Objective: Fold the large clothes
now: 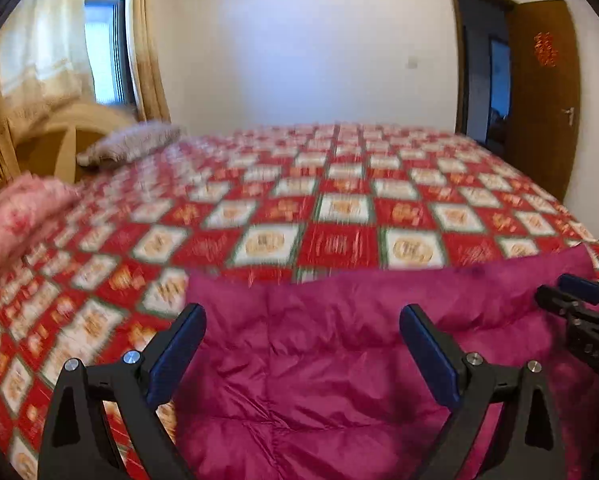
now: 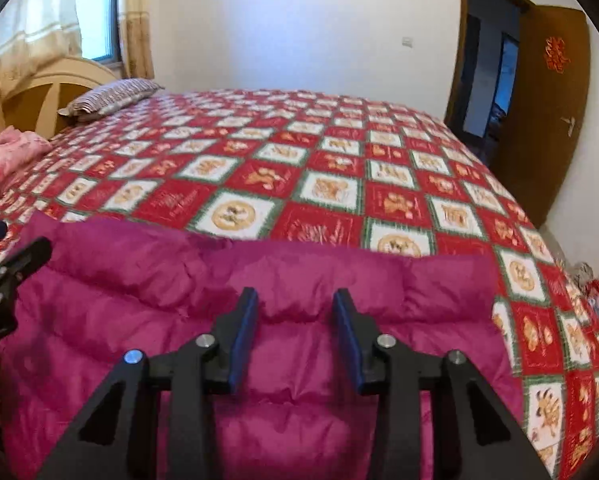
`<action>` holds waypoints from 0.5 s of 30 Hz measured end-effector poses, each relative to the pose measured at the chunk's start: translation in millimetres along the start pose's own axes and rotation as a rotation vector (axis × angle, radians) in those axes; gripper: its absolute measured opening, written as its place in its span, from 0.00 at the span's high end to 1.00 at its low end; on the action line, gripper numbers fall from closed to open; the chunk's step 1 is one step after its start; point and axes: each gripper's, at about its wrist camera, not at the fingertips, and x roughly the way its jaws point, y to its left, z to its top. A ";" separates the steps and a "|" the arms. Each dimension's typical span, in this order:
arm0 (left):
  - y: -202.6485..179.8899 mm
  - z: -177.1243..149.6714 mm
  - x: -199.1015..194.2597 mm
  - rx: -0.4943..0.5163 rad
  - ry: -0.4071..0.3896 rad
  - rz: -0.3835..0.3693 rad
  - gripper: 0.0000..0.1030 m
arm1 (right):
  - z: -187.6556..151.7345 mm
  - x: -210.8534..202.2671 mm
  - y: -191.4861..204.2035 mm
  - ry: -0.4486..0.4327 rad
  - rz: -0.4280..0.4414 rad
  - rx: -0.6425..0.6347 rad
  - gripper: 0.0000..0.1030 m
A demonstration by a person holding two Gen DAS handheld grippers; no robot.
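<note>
Both grippers hang over the near edge of the bed, and the magenta puffer jacket lies flat under them on the red and white patterned bedspread. The left gripper stands with its jaws spread wide, blue pads well apart, nothing caught between them; the quilted fabric simply lies below and ahead of the tips. In the right wrist view the right gripper shows a narrower gap, pads parallel and partly parted, and they pinch nothing: the jacket's top fold runs just beyond the fingertips, not between them.

Each tool sees the other. From the left one, the right gripper pokes in at the far right, over the jacket's right end. From the right one, the left gripper peeks in at the far left, at the jacket's left corner.

Ahead of both tools the bedspread stretches away bare to the white wall. Off to the left front sit a pink folded blanket and, farther on, a striped pillow by the wooden headboard. To the right front a brown door stands open.
</note>
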 end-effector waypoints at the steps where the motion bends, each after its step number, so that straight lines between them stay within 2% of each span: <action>1: 1.5 -5.4 8.8 -0.014 0.029 0.000 0.05 | -3.3 3.6 -1.4 0.009 0.006 0.007 0.59; 3: 4.8 -17.6 22.9 -0.053 0.069 -0.023 0.05 | -10.5 11.2 -5.4 0.021 0.010 0.019 0.59; 5: 7.2 -21.6 27.6 -0.078 0.072 -0.022 0.05 | -13.4 13.2 -10.3 0.018 0.030 0.047 0.59; 15: 0.5 -22.6 41.5 -0.073 0.084 0.007 0.05 | -13.4 23.8 -12.9 0.022 0.055 0.076 0.59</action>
